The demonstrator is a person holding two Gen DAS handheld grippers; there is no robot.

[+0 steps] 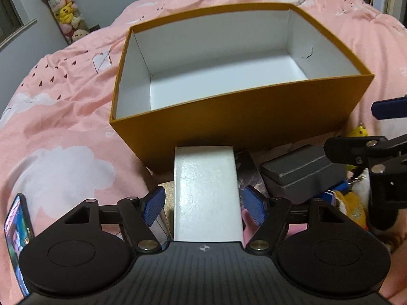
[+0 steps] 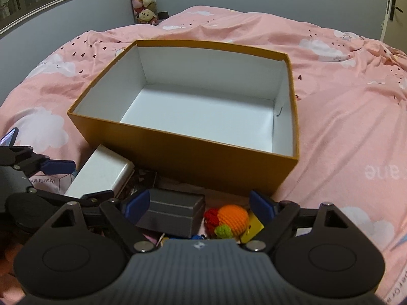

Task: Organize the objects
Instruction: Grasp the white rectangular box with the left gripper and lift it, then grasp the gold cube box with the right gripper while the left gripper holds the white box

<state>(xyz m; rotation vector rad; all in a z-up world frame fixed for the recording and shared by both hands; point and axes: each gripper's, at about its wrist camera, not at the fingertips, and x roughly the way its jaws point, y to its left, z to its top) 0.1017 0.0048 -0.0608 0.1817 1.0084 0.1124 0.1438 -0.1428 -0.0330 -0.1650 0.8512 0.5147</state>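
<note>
Orange box [image 2: 193, 157]: empty, mouth up, ready to fill.
Left gripper [image 1: 204, 207]: wide open, straddling white box [image 1: 207, 193], pads clear.
Right gripper [image 2: 199, 204]: open over grey box [image 2: 173, 214].

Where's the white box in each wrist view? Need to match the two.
Left wrist: white box bottom centre, between the open jaws of the left gripper, just in front of the orange box.
Right wrist: white box lower left, lying at a slant beside the orange box's near-left corner, left of the grey box.
Shared landmark: the open orange box with its white inside, on the pink bedcover.
</note>
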